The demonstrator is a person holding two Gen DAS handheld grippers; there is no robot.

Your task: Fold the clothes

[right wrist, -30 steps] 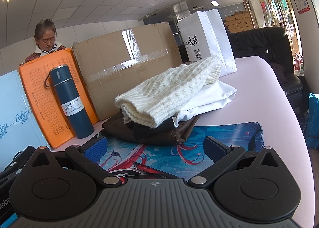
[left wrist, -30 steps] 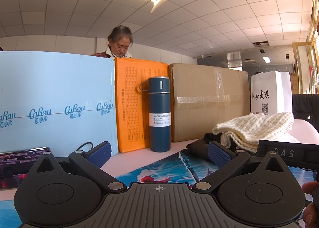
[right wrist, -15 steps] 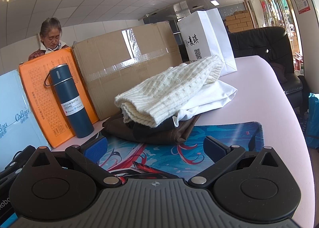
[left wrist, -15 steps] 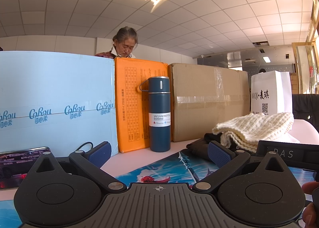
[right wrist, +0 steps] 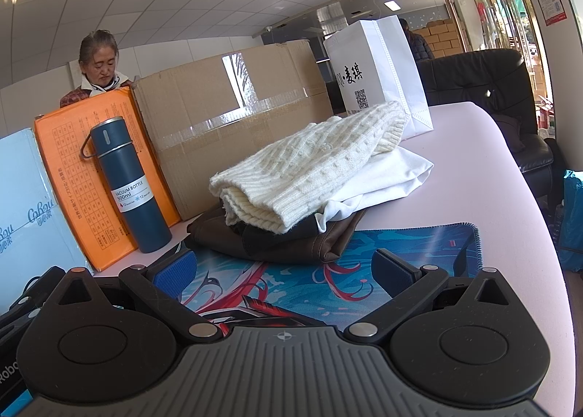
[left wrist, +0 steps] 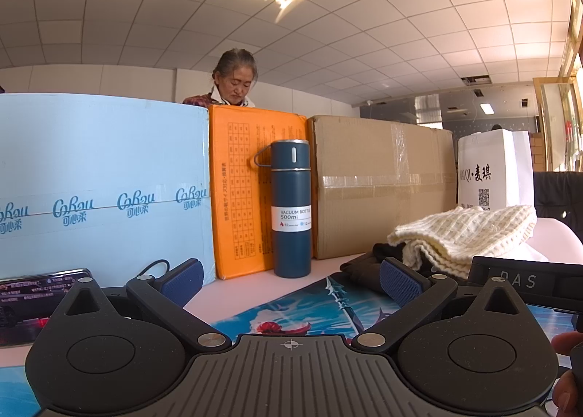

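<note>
A stack of folded clothes lies at the back of the blue printed mat [right wrist: 400,256]: a cream knit sweater [right wrist: 309,169] on top, a white garment [right wrist: 393,176] under it, a dark brown garment [right wrist: 277,242] at the bottom. The left wrist view shows the same cream sweater [left wrist: 462,235] at the right. My right gripper [right wrist: 284,271] is open low over the mat, just in front of the stack, holding nothing. My left gripper [left wrist: 289,280] is open too, empty, facing the blue bottle [left wrist: 291,209].
A pale blue box [left wrist: 102,184], an orange box [left wrist: 247,191] and a cardboard box [left wrist: 382,184] wall the table's far side, with a person behind them. A white paper bag [right wrist: 379,71] stands at the right. A phone [left wrist: 32,293] lies left. Black chair [right wrist: 484,82] beyond the table.
Neither gripper nor the clothes have moved. Only the person behind the boxes has shifted to the right.
</note>
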